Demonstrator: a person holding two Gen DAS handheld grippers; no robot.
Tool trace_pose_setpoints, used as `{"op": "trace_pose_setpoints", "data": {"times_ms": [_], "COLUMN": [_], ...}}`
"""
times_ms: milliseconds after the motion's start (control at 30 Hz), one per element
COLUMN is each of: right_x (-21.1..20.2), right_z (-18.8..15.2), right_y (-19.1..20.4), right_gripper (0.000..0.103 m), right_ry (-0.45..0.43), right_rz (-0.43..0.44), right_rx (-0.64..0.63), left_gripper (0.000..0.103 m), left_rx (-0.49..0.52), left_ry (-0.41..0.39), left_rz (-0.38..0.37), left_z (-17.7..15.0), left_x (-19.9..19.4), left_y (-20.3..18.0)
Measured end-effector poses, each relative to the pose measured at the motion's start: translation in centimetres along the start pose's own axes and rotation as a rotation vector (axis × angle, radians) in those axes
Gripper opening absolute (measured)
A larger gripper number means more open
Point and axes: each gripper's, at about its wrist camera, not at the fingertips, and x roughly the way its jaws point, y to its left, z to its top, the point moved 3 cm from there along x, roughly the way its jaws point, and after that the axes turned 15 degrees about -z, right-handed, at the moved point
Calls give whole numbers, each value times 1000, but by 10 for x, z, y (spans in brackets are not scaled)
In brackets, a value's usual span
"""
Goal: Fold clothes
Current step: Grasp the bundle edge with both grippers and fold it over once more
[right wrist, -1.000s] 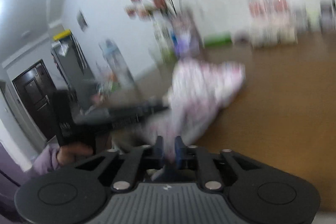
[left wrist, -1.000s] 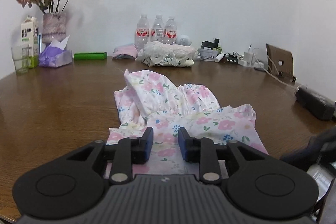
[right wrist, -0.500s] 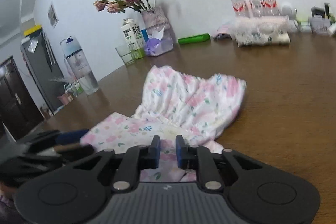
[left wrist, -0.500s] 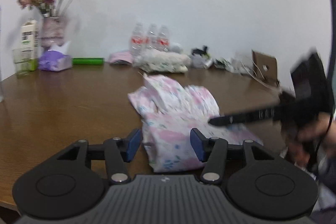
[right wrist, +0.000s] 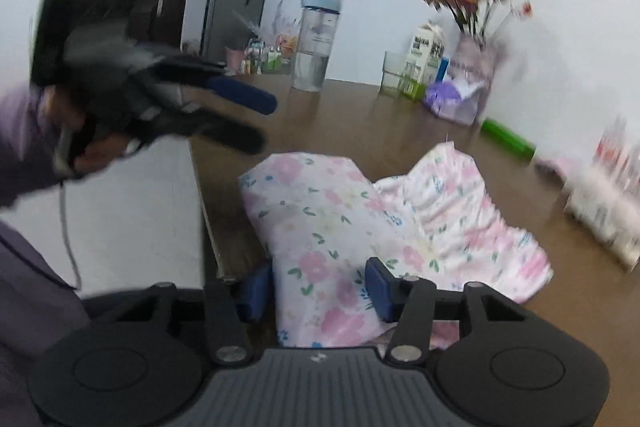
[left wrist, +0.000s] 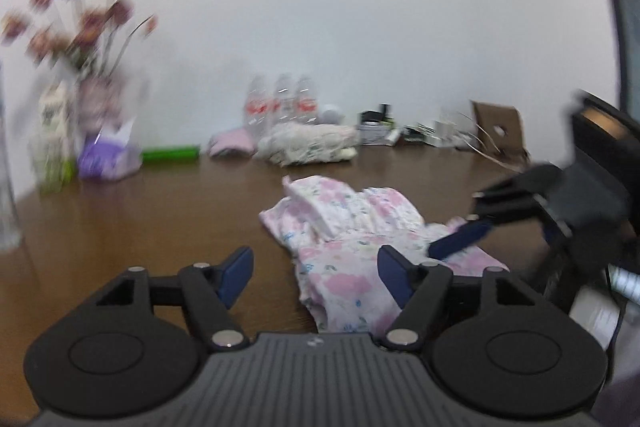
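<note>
A pink floral garment (left wrist: 352, 235) lies folded over on the brown wooden table (left wrist: 140, 219), near its front edge; it also shows in the right wrist view (right wrist: 360, 219). My left gripper (left wrist: 316, 277) is open and empty, lifted clear of the cloth at its left side; it shows in the right wrist view (right wrist: 244, 119) raised at the left. My right gripper (right wrist: 320, 289) is open with its jaws on either side of the garment's near fold, not closed on it; it shows in the left wrist view (left wrist: 468, 231) at the right, over the cloth.
At the back stand a vase of dried flowers (left wrist: 96, 95), a milk carton (left wrist: 50, 131), a purple tissue pack (left wrist: 108, 155), a green tube (left wrist: 170, 153), three water bottles (left wrist: 282, 105), a folded cloth pile (left wrist: 308, 145) and chargers with cables (left wrist: 444, 131). A water bottle (right wrist: 316, 39) stands at the left edge.
Both grippers have opened and let go of the garment. The left gripper has pulled back and to the left; the right gripper has swung round over the folded cloth.
</note>
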Motion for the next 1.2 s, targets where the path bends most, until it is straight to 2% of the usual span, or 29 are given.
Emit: {"op": "trace_pose_setpoints", "data": {"times_ms": [33, 133, 167, 233, 300, 367, 400, 433, 533, 567, 600, 633, 667, 700, 733, 767, 833, 900, 933, 967, 1000, 1033, 1067, 1100, 1200], "right_x": [1, 0, -2, -9, -17, -25, -29, -33, -45, -49, -52, -56, -61, -66, -71, -75, -80, -69, -63, -51, -40, -28, -17, -7, 9], "right_z": [-1, -1, 0, 1, 3, 3, 3, 3, 2, 0, -3, -5, -7, -9, -10, -12, -19, -23, -25, -25, -26, -27, -30, -32, -41], "right_y": [-5, -9, -10, -11, -13, -17, -21, -25, -35, -38, -39, -41, -42, -43, -44, -44, -43, -42, -43, -48, -54, -64, -77, -89, -109], "right_gripper": [42, 13, 12, 10, 10, 10, 10, 10, 9, 10, 12, 21, 43, 59, 89, 99, 99, 95, 81, 55, 43, 36, 36, 36, 36], "right_ry": [5, 14, 23, 36, 48, 60, 64, 68, 73, 76, 87, 92, 75, 42, -7, -70, -175, -183, -178, -146, -110, -62, -20, 16, 53], "right_rz": [14, 42, 68, 118, 166, 227, 265, 302, 391, 410, 425, 431, 414, 395, 368, 330, 261, 203, 183, 186, 201, 246, 279, 305, 319], "right_rx": [18, 8, 12, 6, 9, 47, 75, 103, 180, 203, 218, 231, 235, 237, 238, 234, 209, 189, 192, 233, 288, 395, 528, 648, 820], "left_gripper": [71, 72, 73, 77, 79, 79, 79, 79, 76, 60, 40, 32, 26, 22, 21, 20, 19, 19, 19, 21, 26, 29, 36, 40, 40], "left_rx": [35, 165, 214, 380, 634, 874, 958, 1038, 1130, 1085, 1031, 935, 834, 727, 616, 523, 350, 193, 137, 62, -32, -125, -225, -324, -478], "left_ry": [1, 18, 27, 60, 91, 122, 144, 167, 212, 223, 234, 246, 259, 268, 276, 286, 308, 343, 351, 361, 386, 391, 367, 339, 263], "left_rz": [-22, -85, -105, -133, -159, -147, -172, -203, -288, -320, -351, -389, -427, -460, -495, -528, -593, -658, -682, -716, -751, -743, -708, -669, -573], "left_z": [0, -3, -5, -11, -21, -34, -40, -46, -51, -45, -37, -27, -16, -6, 2, 7, 15, 20, 23, 24, 23, 21, 21, 20, 9], "left_x": [1, 6, 8, 13, 18, 26, 28, 30, 35, 37, 39, 41, 44, 48, 52, 56, 67, 79, 85, 93, 103, 111, 116, 120, 122], "left_y": [-4, -21, -27, -43, -62, -72, -76, -79, -85, -84, -83, -78, -72, -64, -54, -45, -25, -6, 0, 9, 22, 33, 45, 58, 73]}}
